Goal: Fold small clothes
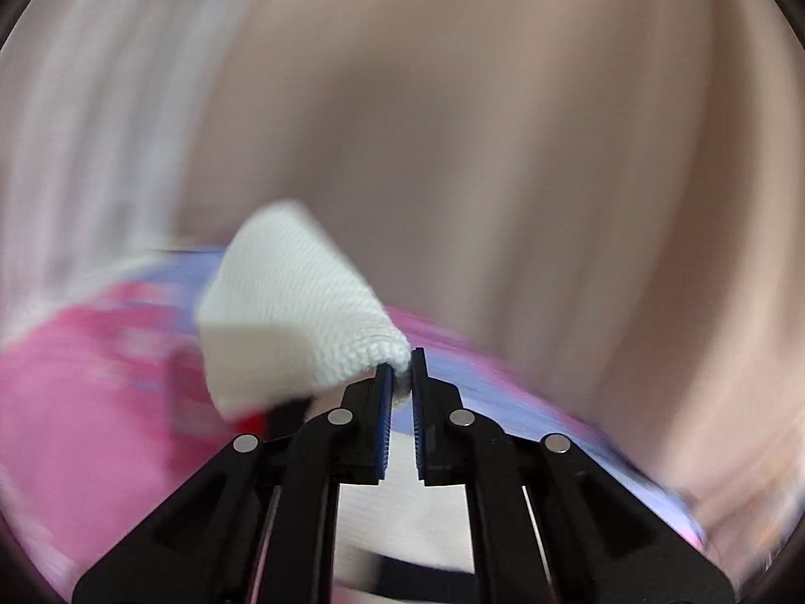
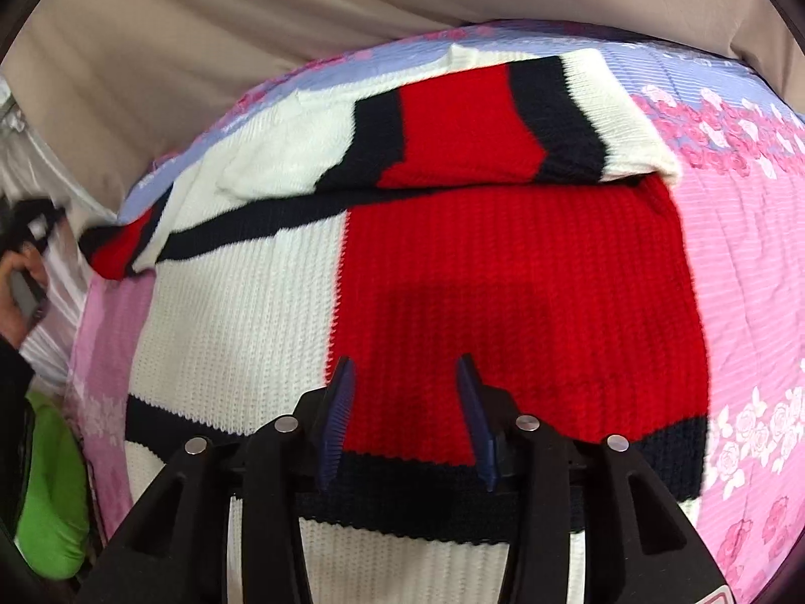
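A knitted sweater (image 2: 503, 261) in white, red and navy blocks lies spread on a pink and lilac floral bedspread (image 2: 744, 302). One sleeve (image 2: 478, 121) is folded across its upper part. My right gripper (image 2: 405, 367) is open and empty, hovering just above the sweater's lower red block. My left gripper (image 1: 401, 367) is shut on a white ribbed edge of the sweater (image 1: 297, 302) and holds it lifted above the bedspread (image 1: 75, 402). The left wrist view is heavily motion-blurred.
A beige curtain (image 2: 201, 25) hangs behind the bed. At the left edge of the right wrist view are a person's hand (image 2: 20, 282) and a bright green item (image 2: 50, 493). The bedspread lies bare to the right of the sweater.
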The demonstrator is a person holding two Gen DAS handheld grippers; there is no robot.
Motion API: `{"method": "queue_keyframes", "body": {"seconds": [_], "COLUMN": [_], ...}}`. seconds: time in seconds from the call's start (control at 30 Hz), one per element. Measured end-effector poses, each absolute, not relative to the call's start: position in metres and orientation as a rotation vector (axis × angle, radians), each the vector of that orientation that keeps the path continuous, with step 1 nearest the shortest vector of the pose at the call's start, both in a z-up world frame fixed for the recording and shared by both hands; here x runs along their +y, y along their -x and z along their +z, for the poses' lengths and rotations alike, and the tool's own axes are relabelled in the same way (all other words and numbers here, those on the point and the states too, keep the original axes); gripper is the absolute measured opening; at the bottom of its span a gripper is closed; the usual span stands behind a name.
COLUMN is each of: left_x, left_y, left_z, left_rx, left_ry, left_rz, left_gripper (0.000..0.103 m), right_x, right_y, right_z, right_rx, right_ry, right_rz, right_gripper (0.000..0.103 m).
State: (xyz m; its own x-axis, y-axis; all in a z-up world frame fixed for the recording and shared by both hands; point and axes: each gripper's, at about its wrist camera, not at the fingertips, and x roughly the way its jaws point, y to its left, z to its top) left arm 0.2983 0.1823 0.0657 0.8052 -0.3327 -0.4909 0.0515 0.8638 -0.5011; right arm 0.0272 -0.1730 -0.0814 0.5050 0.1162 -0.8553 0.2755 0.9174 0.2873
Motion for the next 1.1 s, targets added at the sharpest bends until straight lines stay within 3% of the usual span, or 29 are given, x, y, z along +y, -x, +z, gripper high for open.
{"method": "queue_keyframes", "body": {"seconds": [0.13, 0.2, 0.23, 0.27, 0.37, 0.5, 0.63, 0.8, 0.83, 0.9, 0.93, 0.97, 1.0, 1.1], "left_x": [0.036, -0.013, -0.026, -0.034, -0.009, 0.059, 0.129, 0.182, 0.190, 0.181, 0.182, 0.184, 0.171, 0.165], "left_y": [-0.261, -0.248, -0.241, -0.233, -0.212, -0.215, -0.232, -0.247, -0.246, -0.245, -0.247, -0.249, -0.252, -0.252], "left_z": [0.039, -0.006, -0.030, -0.060, -0.096, -0.096, -0.100, -0.121, -0.127, -0.131, -0.128, -0.119, -0.109, -0.073], "left_rx": [0.752, 0.887, 0.967, 1.060, 1.122, 1.049, 1.008, 1.012, 1.009, 1.009, 1.006, 0.982, 0.949, 0.830], "left_ry": [0.499, 0.520, 0.548, 0.597, 0.709, 0.782, 0.932, 1.047, 1.096, 1.136, 1.127, 1.116, 1.104, 1.042], "left_rz": [-0.490, -0.515, -0.503, -0.467, -0.369, -0.196, -0.061, 0.039, 0.042, 0.049, 0.042, 0.032, 0.021, -0.008], "left_gripper": [0.011, 0.027, 0.045, 0.047, 0.048, 0.061, 0.063, 0.059, 0.051, 0.026, 0.009, 0.010, 0.010, 0.010], "right_x": [-0.206, -0.224, -0.234, -0.243, -0.266, -0.285, -0.297, -0.311, -0.313, -0.314, -0.312, -0.308, -0.305, -0.297], "right_y": [-0.016, -0.010, -0.006, -0.002, 0.008, 0.005, -0.035, -0.104, -0.114, -0.127, -0.131, -0.136, -0.140, -0.147], "right_z": [-0.077, -0.078, -0.080, -0.082, -0.083, -0.071, -0.061, -0.075, -0.082, -0.096, -0.100, -0.100, -0.098, -0.057], "right_rx": [1.013, 1.002, 0.997, 0.998, 0.994, 0.949, 0.915, 0.919, 0.935, 0.962, 0.960, 0.960, 0.968, 0.861], "right_ry": [-0.476, -0.503, -0.514, -0.526, -0.544, -0.551, -0.567, -0.589, -0.590, -0.594, -0.595, -0.582, -0.577, -0.552], "right_rz": [-0.131, -0.152, -0.166, -0.176, -0.203, -0.173, -0.104, -0.128, -0.144, -0.181, -0.183, -0.183, -0.167, -0.116], "right_gripper": [0.043, 0.045, 0.046, 0.048, 0.049, 0.056, 0.062, 0.062, 0.062, 0.060, 0.048, 0.024, 0.009, 0.008]}}
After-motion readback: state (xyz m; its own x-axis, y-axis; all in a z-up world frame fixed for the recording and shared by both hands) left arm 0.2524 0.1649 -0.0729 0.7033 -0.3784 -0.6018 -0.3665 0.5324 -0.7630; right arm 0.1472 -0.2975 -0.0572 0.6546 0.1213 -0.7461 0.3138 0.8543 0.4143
